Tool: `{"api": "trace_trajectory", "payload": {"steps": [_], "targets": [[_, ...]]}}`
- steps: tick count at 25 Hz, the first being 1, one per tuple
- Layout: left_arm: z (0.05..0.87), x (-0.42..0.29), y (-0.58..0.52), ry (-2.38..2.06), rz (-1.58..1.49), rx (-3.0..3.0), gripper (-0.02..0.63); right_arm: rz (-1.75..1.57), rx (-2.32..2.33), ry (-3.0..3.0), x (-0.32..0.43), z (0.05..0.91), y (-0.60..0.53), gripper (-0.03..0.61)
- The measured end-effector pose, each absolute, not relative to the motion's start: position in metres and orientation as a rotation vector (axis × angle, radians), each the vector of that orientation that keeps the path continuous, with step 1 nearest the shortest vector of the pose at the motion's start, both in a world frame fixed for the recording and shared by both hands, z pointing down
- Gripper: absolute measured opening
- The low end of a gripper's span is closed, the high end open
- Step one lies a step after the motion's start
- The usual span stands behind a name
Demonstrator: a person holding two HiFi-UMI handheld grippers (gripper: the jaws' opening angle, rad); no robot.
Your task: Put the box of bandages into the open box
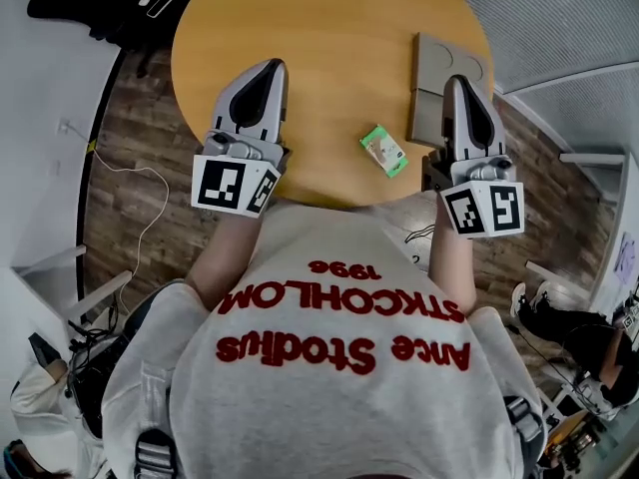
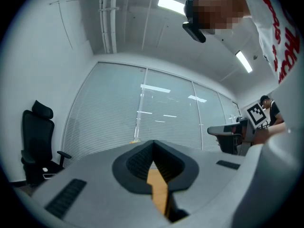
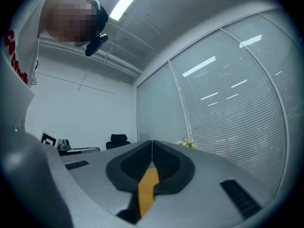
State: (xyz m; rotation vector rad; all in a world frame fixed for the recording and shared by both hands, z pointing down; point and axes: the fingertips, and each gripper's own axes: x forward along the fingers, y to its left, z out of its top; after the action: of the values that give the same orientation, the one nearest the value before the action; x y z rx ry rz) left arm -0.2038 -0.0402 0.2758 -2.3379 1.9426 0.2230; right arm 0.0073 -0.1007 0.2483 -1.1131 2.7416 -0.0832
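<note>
Our left claw [image 1: 268, 68] and right claw [image 1: 457, 81] are both closed and empty over the bench [image 1: 319, 28], the bandage box [image 1: 384, 152] between them, nearer the right, the open box [image 1: 439, 63] by the right tip, so we should open wide, then descend squarely.

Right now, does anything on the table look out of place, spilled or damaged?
Nothing stands out. The bandage box lies at a slant near the table edge but looks intact; the grey box sits open further right. No spill shows.
</note>
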Motion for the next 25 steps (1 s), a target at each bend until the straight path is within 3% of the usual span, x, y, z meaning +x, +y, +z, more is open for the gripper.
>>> {"api": "trace_trajectory", "payload": {"steps": [17, 25], "targets": [[0.291, -0.204, -0.067, 2.037, 0.216, -2.316, 0.0, -0.151, -1.007, 2.85, -0.012, 0.269, -0.14, 0.008], [0.323, -0.196, -0.066, 2.075, 0.166, -2.349, 0.0, -0.262, -1.013, 3.04, -0.019, 0.336, -0.131, 0.014]]}}
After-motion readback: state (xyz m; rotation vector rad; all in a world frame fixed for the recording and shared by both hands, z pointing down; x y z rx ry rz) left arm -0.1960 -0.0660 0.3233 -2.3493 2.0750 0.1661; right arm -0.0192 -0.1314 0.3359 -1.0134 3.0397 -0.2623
